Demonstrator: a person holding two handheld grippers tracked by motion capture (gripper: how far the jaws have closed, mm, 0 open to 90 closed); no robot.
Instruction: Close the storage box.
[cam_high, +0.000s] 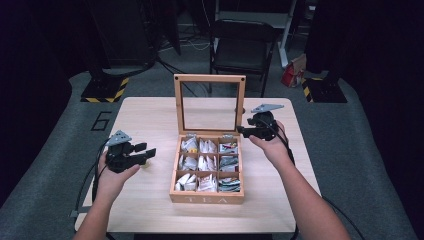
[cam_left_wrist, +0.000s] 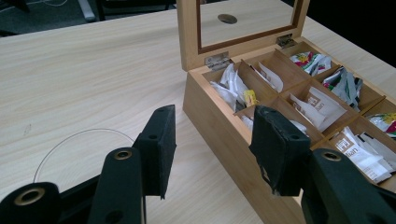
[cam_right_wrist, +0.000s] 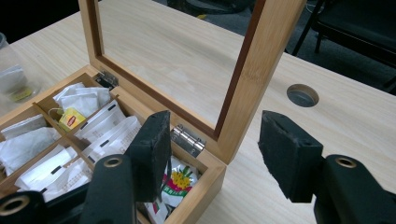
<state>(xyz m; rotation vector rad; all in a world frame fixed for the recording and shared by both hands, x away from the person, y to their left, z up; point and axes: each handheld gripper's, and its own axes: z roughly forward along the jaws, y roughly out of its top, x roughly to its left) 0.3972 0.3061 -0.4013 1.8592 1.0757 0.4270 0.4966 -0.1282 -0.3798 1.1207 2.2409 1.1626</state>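
Two hand-held tools flank an open wooden tea box (cam_high: 207, 196) that sits at the middle of the light wooden surface (cam_high: 145, 210), its glass-paned lid (cam_high: 210, 78) standing upright on two hinges at the back edge and its nine compartments filled with tea bags (cam_high: 207, 162). Right tool (cam_high: 243, 131): hovers just beside the lid's right post, near the right hinge (cam_right_wrist: 188, 139); its pads (cam_right_wrist: 152, 151) stand about half apart with nothing between them, touching neither lid nor box. Left tool (cam_high: 150, 152): held above the surface to the left of the box, apart from it, jaws likewise about half open and empty; in the left gripper view its pads (cam_left_wrist: 159, 147) frame the box's near wall without contact. Judged risk: the lid appears to balance near vertical, so a sideways knock from the right tool could send it slamming forward onto the compartments or tip it back and strain the hinges. A grip taken on the frame close to the hinge would give poor leverage and might slide the whole box, which nothing steadies. Tea bags standing proud of the dividers could be caught and crushed under a closing lid.
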